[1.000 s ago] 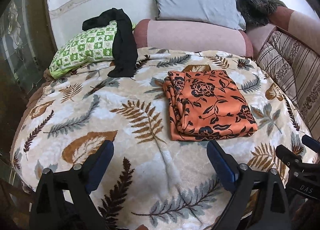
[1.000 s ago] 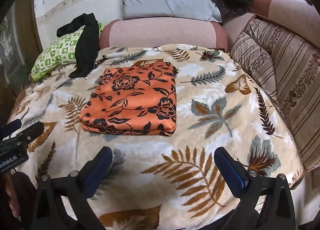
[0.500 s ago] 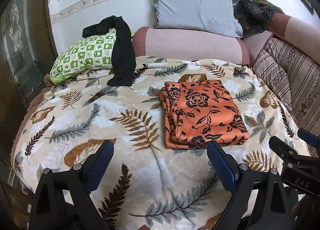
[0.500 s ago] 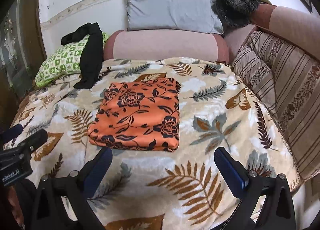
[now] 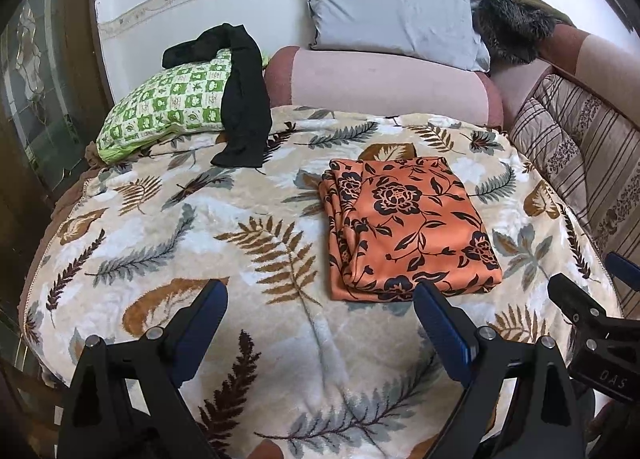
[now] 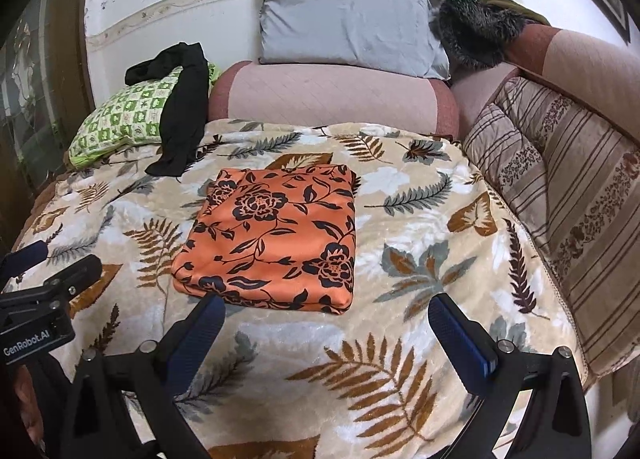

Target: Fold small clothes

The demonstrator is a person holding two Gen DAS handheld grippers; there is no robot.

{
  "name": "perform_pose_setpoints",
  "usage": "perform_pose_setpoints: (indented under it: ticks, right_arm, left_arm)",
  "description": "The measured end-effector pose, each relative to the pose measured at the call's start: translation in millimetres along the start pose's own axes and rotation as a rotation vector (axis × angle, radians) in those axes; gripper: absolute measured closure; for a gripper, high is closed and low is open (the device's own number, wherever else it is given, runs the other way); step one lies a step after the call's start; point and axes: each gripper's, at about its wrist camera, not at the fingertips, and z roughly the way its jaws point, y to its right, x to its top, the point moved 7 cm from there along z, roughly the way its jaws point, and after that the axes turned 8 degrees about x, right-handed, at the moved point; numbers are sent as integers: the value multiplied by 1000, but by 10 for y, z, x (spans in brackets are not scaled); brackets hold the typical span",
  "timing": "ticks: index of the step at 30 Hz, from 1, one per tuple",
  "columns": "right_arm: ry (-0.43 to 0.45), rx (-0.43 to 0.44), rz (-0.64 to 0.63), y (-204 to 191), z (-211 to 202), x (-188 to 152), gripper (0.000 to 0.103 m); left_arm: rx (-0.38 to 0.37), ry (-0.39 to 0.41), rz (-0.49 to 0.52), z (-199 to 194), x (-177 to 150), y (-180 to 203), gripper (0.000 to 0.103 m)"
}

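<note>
Both grippers have pulled back: left (image 5: 320,311) and right (image 6: 326,323) gape empty, folded cloth (image 6: 272,235) at twelve o'clock.

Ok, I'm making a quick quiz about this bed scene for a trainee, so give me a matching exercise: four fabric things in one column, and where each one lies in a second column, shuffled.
Things:
1. orange floral garment
2. black garment
3. grey pillow
4. green checked pillow

Places:
A. leaning on the wall, above the pink bolster
B. at the far left corner of the bed, under the black cloth
C. folded flat in the middle of the leaf-print blanket
D. draped over a pillow, its end trailing onto the blanket

Pairs: 1-C, 2-D, 3-A, 4-B
</note>
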Motion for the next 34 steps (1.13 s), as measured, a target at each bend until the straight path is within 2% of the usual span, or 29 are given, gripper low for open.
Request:
perform_pose_setpoints:
  ticks: [29,32,34]
  right_arm:
    - [4,25,-13,-35,171,151,0]
    - [5,24,-10,-48,166,147,0]
    - [5,27,-10,-52,179,159,0]
  left_arm:
    - [-43,-36,-4,207,178,144,9]
    - [-40,-17,6,215,230,160,2]
    - [-42,-7,8,214,267,175,2]
